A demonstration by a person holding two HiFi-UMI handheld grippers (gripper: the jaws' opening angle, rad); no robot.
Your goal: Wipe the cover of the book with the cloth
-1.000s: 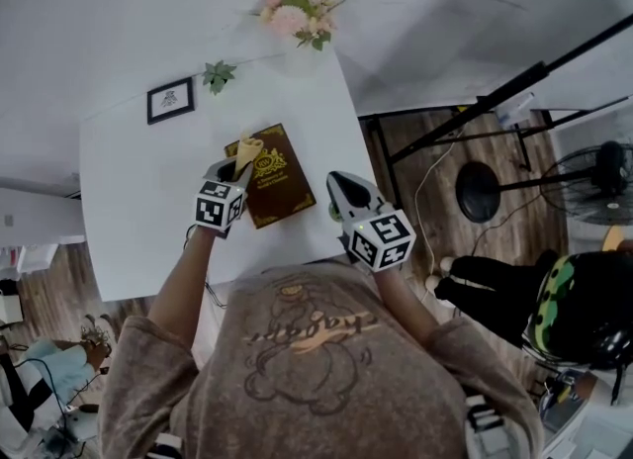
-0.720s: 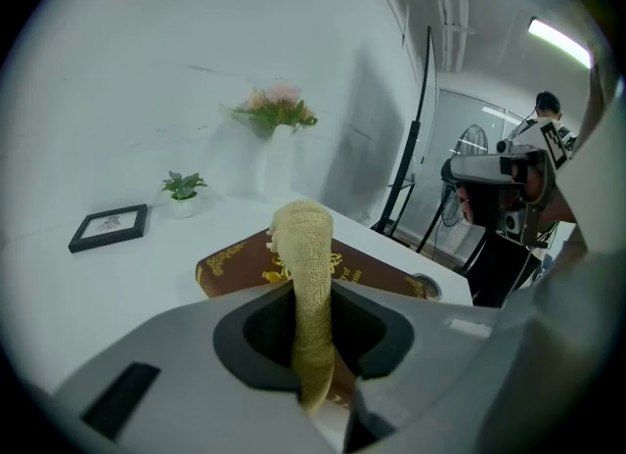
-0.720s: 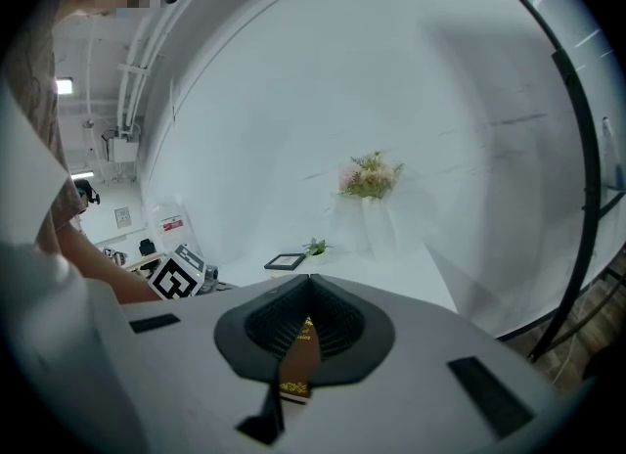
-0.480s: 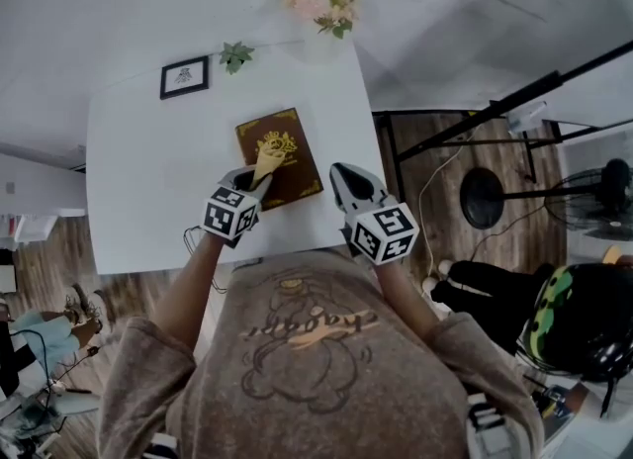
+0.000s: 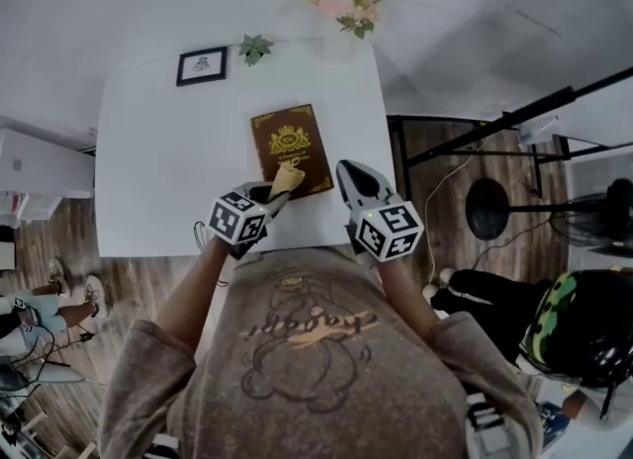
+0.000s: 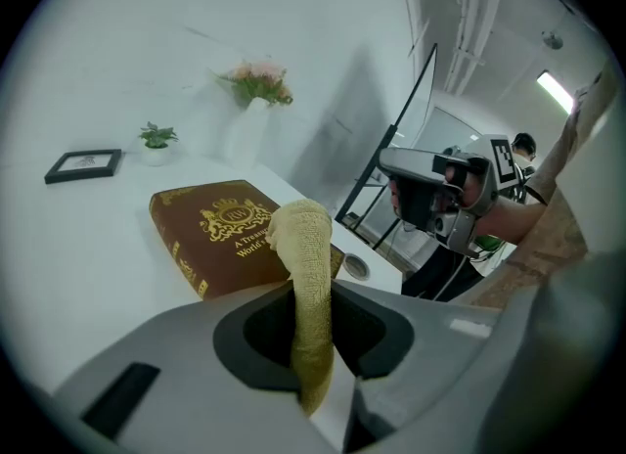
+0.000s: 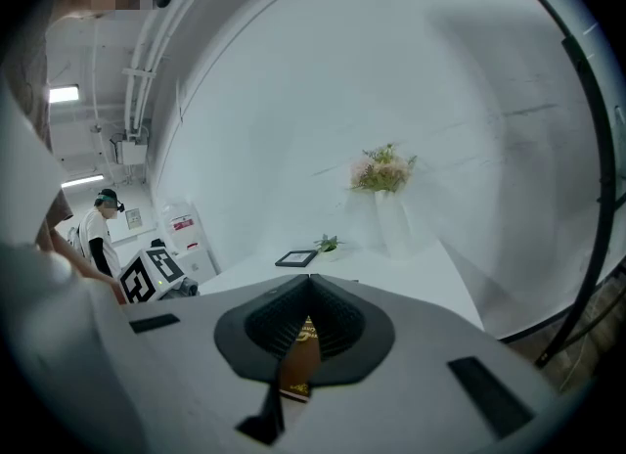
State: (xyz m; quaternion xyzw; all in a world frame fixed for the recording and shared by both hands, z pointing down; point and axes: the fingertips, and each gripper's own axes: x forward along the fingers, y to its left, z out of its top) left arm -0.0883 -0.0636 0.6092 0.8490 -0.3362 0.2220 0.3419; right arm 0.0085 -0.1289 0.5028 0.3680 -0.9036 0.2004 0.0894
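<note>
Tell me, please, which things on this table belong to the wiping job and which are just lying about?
In the job: book; cloth; left gripper, shut on the cloth.

Lying about: picture frame; small potted plant; vase of flowers. The right gripper is shut on nothing, beside the book.

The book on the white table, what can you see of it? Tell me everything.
The book is a closed hardcover, dark brown, with a gold crest, lettering and corner ornaments on its cover. It lies flat, cover up, on the white table, towards its right side. A yellowish cloth, clamped in the left tool, reaches over its near end; whether they touch is unclear.
</note>
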